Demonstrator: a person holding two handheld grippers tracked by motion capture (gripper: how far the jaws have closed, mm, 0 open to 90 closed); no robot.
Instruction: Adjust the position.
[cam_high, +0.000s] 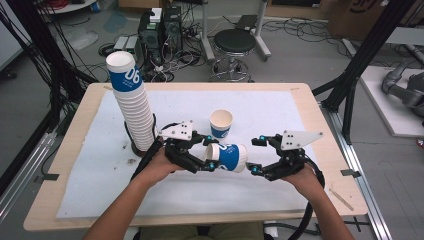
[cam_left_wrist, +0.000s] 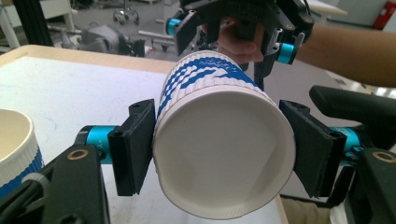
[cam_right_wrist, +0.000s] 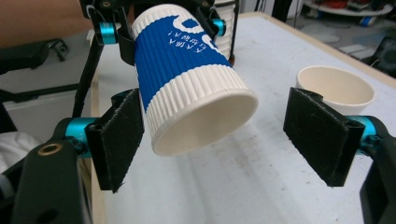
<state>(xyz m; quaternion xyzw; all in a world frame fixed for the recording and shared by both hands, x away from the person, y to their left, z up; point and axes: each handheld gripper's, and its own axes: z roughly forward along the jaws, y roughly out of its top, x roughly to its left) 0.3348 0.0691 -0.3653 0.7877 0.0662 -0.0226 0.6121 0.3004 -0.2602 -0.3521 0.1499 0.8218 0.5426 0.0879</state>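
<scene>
Left gripper (cam_high: 212, 157) clamping a sideways paper cup (cam_high: 229, 156) at frame centre, right gripper (cam_high: 256, 156) jaws open around its rim, 1 upright cup (cam_high: 221, 123) behind.

Three cameras on your table: one overhead, two on the grippers.
From above you look forward and down; each gripper view faces the other closely, sharing the held cup (cam_high: 229, 156) and white mat (cam_high: 280, 112).

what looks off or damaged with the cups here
The cup clamped sideways in the left claw is squeezed out of round, its rim flattened on one side. The tall cup stack leans a little. The upright cup looks fine.
</scene>
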